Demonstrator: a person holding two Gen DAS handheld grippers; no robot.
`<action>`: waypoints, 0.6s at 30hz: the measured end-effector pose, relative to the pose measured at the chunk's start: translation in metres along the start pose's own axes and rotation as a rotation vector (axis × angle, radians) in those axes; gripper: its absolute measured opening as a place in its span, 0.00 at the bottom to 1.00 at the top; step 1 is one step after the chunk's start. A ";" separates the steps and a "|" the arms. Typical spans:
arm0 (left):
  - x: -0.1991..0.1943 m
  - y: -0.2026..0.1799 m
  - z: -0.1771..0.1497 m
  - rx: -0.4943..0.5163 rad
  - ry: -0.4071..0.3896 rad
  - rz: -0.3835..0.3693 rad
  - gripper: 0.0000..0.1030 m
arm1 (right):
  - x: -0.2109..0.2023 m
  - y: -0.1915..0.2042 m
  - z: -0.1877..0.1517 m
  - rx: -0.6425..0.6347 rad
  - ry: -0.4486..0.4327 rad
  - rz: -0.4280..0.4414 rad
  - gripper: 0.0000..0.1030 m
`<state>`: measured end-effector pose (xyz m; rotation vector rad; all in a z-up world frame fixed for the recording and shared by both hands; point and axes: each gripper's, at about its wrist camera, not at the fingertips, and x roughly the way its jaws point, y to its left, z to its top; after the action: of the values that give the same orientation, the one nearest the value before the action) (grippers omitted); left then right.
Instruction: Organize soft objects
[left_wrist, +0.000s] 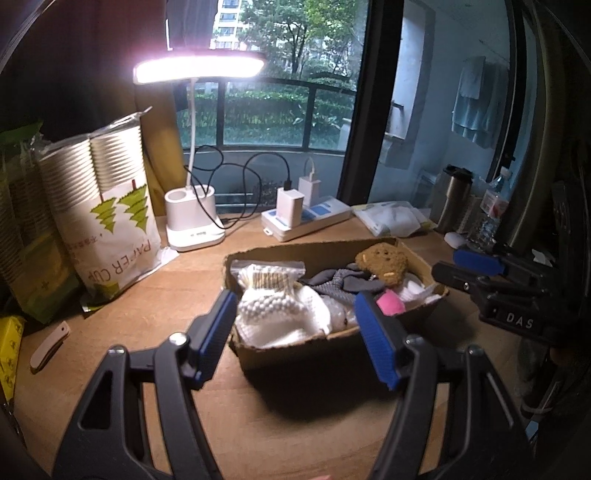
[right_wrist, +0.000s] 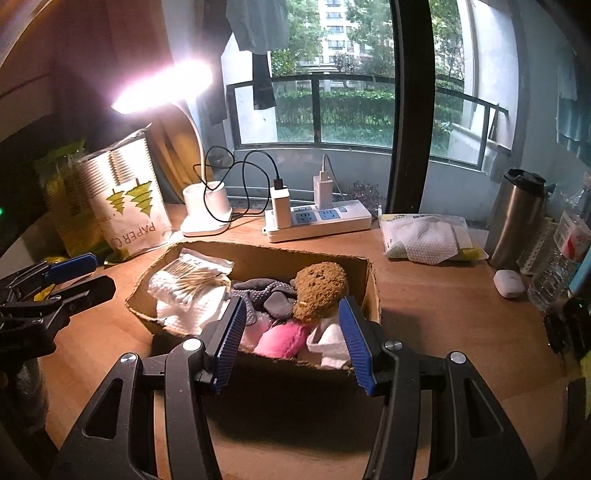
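Observation:
A shallow cardboard box (left_wrist: 280, 352) (right_wrist: 266, 254) sits mid-table. Inside lie a brown plush toy (left_wrist: 382, 264) (right_wrist: 320, 290), a pink soft item (left_wrist: 389, 302) (right_wrist: 282, 339), grey socks (left_wrist: 340, 280) (right_wrist: 266, 291), white cloths (left_wrist: 280, 317) (right_wrist: 192, 306) and a bag of cotton swabs (left_wrist: 267, 275) (right_wrist: 197, 271). My left gripper (left_wrist: 295, 332) is open and empty over the box's near left edge. My right gripper (right_wrist: 291, 339) is open and empty over the box's near right edge. Each gripper also shows in the other's view, the right (left_wrist: 465, 267) and the left (right_wrist: 74, 280).
A lit desk lamp (left_wrist: 192, 221) (right_wrist: 207, 210), a power strip with chargers (left_wrist: 306, 218) (right_wrist: 317, 218) and a paper-cup pack (left_wrist: 107, 206) (right_wrist: 125, 192) stand behind the box. A wipes pack (right_wrist: 428, 238), steel tumbler (right_wrist: 517, 218) and white earbud case (right_wrist: 509, 282) are on the right.

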<state>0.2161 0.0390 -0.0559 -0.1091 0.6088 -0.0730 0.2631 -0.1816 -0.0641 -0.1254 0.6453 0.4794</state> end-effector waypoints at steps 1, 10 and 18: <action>-0.002 0.000 -0.001 0.001 -0.002 0.000 0.66 | -0.002 0.001 -0.001 -0.001 -0.002 -0.001 0.53; -0.027 -0.007 -0.012 0.014 -0.022 -0.006 0.66 | -0.026 0.007 -0.012 -0.005 -0.027 -0.010 0.53; -0.044 -0.016 -0.027 0.024 -0.024 -0.021 0.66 | -0.046 0.012 -0.027 -0.006 -0.035 -0.017 0.54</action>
<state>0.1642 0.0252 -0.0506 -0.0927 0.5823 -0.0997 0.2112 -0.1957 -0.0573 -0.1278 0.6081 0.4664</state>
